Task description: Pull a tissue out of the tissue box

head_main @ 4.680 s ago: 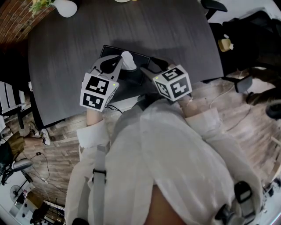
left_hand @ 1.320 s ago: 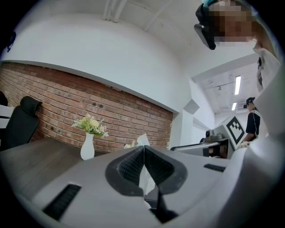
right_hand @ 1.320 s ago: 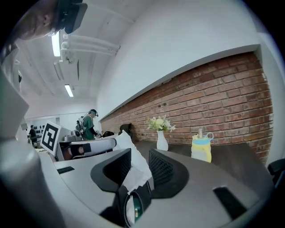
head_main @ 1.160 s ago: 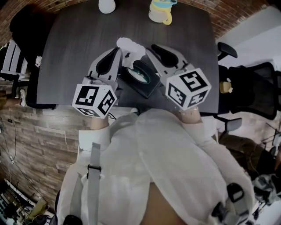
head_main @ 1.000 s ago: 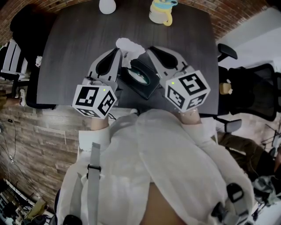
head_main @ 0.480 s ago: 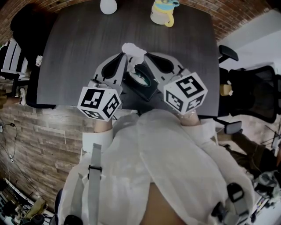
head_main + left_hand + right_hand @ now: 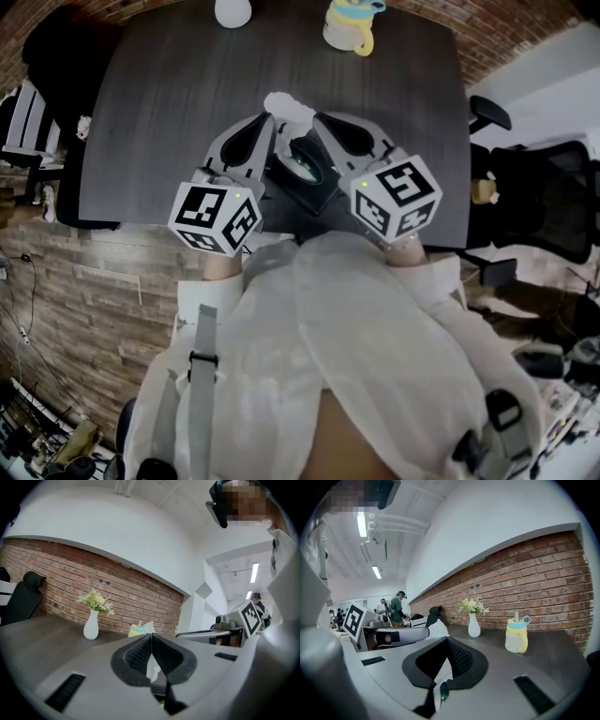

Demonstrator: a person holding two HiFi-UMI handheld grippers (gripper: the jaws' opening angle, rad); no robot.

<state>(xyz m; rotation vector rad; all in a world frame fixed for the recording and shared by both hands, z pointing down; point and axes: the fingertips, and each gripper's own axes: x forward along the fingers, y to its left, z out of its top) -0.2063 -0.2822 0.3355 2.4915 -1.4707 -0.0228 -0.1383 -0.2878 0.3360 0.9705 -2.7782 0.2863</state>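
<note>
In the head view a dark tissue box with an oval opening sits on the dark table, near its front edge. A white tissue stands up from the box's far end. My left gripper and right gripper meet at it from either side. In the left gripper view the left gripper is shut, with a strip of tissue pinched between its pads. In the right gripper view the right gripper is shut on a strip of the same tissue.
A white vase and a yellow lidded cup stand at the table's far edge. The vase holds flowers against a brick wall. Black office chairs stand to the right. People stand far off.
Both grippers have drawn closer together at the tissue over the box. The right gripper's tip came left up to the tissue. The box now sits more between the two grippers.
</note>
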